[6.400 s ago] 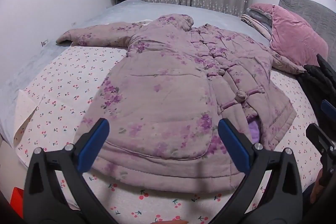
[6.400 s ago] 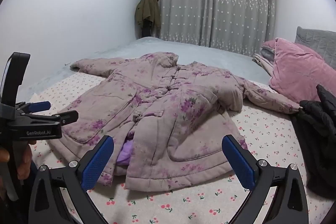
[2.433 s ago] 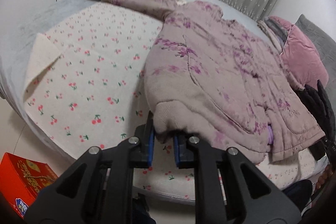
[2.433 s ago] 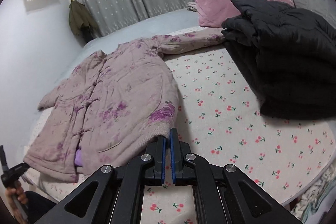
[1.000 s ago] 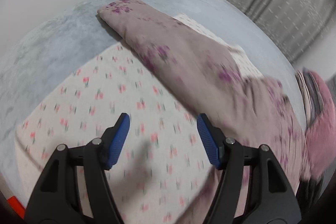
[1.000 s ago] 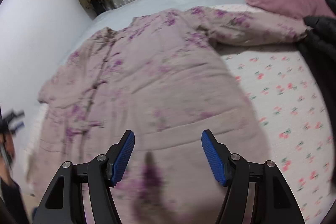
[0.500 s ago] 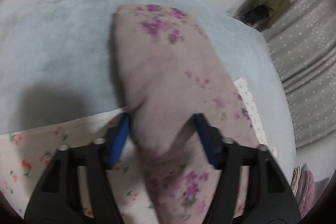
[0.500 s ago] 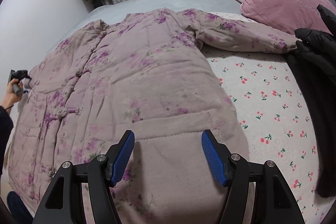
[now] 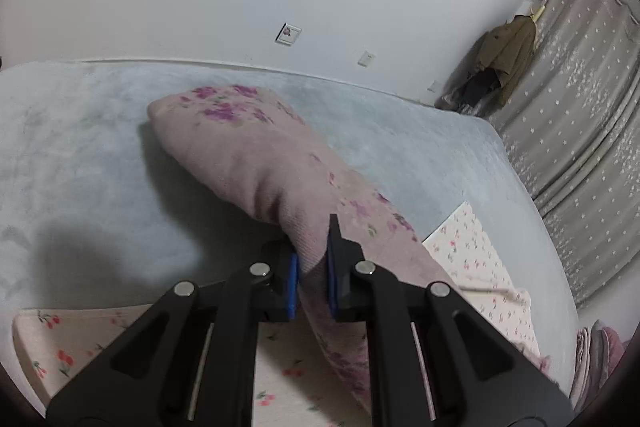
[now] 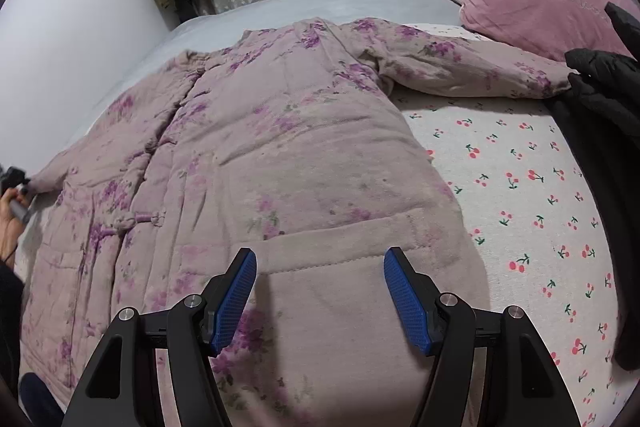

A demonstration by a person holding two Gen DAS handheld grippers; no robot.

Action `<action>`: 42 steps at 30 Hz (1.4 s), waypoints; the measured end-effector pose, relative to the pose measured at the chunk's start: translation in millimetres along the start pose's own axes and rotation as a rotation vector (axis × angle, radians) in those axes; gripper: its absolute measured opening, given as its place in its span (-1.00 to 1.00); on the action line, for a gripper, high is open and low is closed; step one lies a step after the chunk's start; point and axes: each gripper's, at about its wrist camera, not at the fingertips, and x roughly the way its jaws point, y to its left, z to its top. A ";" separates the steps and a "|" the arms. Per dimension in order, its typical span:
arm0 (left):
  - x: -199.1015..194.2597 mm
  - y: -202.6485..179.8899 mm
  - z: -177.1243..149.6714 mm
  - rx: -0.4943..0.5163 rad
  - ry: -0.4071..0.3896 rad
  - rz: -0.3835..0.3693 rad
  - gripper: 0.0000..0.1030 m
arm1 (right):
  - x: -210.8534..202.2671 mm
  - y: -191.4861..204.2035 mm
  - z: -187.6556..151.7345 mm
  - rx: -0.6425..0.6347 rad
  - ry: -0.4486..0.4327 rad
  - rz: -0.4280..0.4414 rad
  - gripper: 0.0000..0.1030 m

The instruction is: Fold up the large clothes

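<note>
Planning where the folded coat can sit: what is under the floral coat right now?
The floral coat lies on a cherry-print sheet; its left sleeve, pinched by the left gripper, lies over a grey blanket. Whatever is beneath the coat's body is covered.

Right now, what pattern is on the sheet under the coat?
Red cherries on white sheet, clearest in the right wrist view.

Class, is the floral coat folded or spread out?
Spread: the coat lies flat, its right sleeve stretched out. The left claw grips the other sleeve.

Both tools, left tool [image 9: 312, 277] and right tool [image 10: 320, 297], have black arms, silver screws, blue textured pads.
</note>
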 end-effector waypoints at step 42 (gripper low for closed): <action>-263.3 -53.4 -227.7 0.633 0.528 -0.370 -0.81 | -71.8 -50.6 1.2 0.125 -0.133 0.152 -0.75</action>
